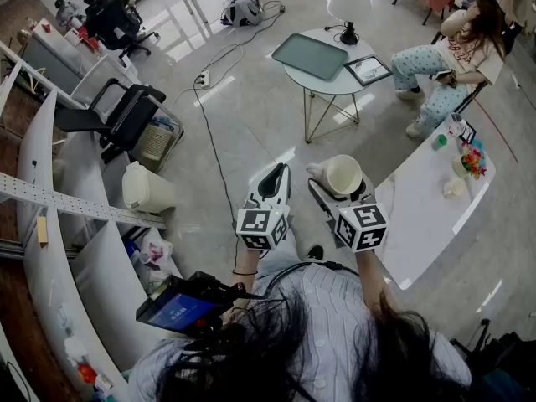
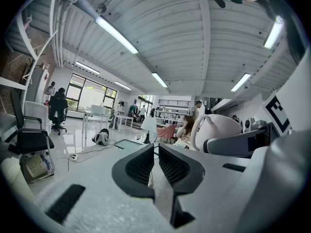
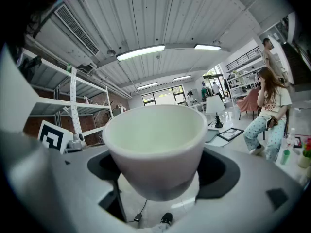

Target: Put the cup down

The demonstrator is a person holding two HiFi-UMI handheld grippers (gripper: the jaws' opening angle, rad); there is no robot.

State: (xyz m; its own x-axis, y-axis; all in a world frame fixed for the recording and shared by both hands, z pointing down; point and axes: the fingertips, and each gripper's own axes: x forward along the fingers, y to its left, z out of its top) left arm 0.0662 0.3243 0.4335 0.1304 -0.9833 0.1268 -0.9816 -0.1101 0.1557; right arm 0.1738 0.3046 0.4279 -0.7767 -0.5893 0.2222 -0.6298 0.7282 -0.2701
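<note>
A wide open-plan room with a glossy pale floor [image 1: 243, 115] fills the head view. At 12 o'clock stands a round white table [image 1: 339, 83] carrying a grey-green tray [image 1: 310, 55], a lamp [image 1: 347, 7] and a picture frame [image 1: 368, 69]. A seated person [image 1: 448, 65] is at 2 o'clock, and a long white table [image 1: 427, 208] with small bright items on its far end runs off at 3 o'clock. At 9 to 10 o'clock are a black office chair [image 1: 126, 115] and a white bin [image 1: 144, 189] beside a curved white desk [image 1: 50, 249].

The right gripper [image 1: 339, 182] grasps the white cup [image 1: 344, 172], its 2 jaws spread wide around the cup's body. The cup is upright with its mouth up, held in the air near the long table's near end. Beneath it, the right gripper view shows only floor.

The left gripper [image 1: 275, 178], just at 9 o'clock of the right one, is clenched on nothing, with its pads [image 2: 141, 165] nearly meeting.

Only the left gripper view shows the cup's handle [image 2: 197, 132], on the side facing it; the right gripper view shows the empty pale inside. That view alone also shows metal shelving [image 3: 73, 106] and, with the left one, a ribbed ceiling with strip lights [image 3: 141, 52].
</note>
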